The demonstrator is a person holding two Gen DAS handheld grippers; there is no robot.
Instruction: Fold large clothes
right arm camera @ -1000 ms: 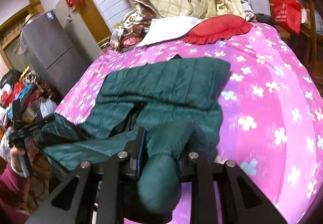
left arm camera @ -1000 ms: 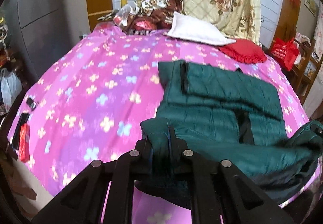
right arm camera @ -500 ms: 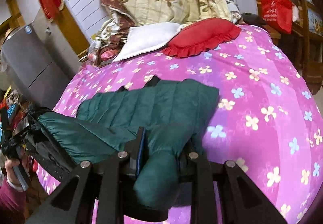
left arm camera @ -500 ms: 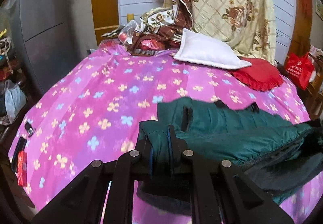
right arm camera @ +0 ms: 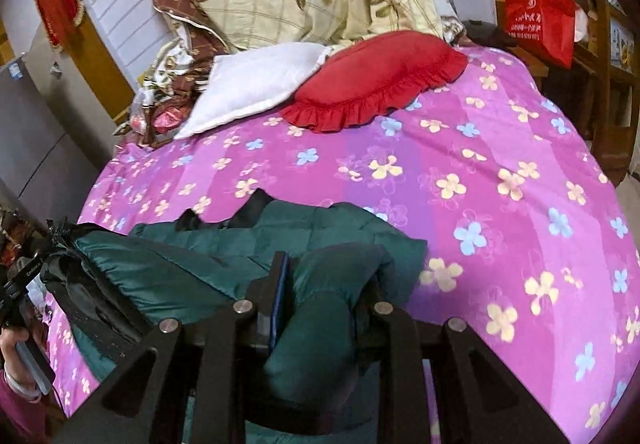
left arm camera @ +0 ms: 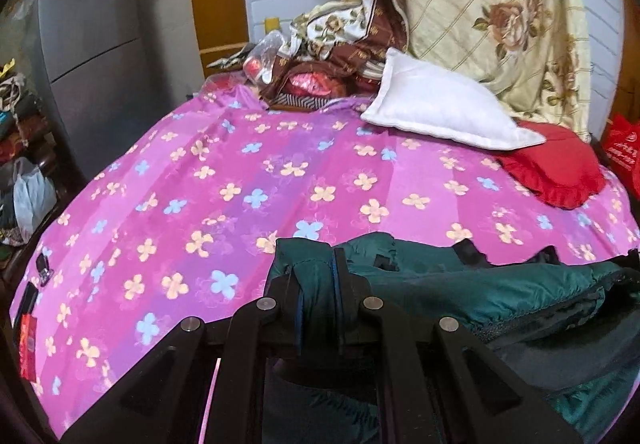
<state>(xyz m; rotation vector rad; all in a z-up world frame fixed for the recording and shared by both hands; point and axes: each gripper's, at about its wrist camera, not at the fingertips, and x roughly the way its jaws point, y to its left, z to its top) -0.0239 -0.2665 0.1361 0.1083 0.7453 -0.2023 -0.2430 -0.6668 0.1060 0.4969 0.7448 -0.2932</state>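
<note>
Right wrist view: green jacket [right arm camera: 224, 244] pinched between both grippers' jaws.

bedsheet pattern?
Pink-purple striped bedsheet with yellow and blue four-petal flowers; clearest in the left wrist view.

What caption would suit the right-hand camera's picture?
Right gripper clamps a fold of the green quilted jacket over a pink flowered bedspread.

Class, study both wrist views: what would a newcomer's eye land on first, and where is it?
First the bright pink flowered bedspread filling both views. Next the dark green padded jacket bunched at its near edge, a fold pinched in the left tool and another in the right tool. Behind, a red frilled cushion lies beside a white pillow.
</note>
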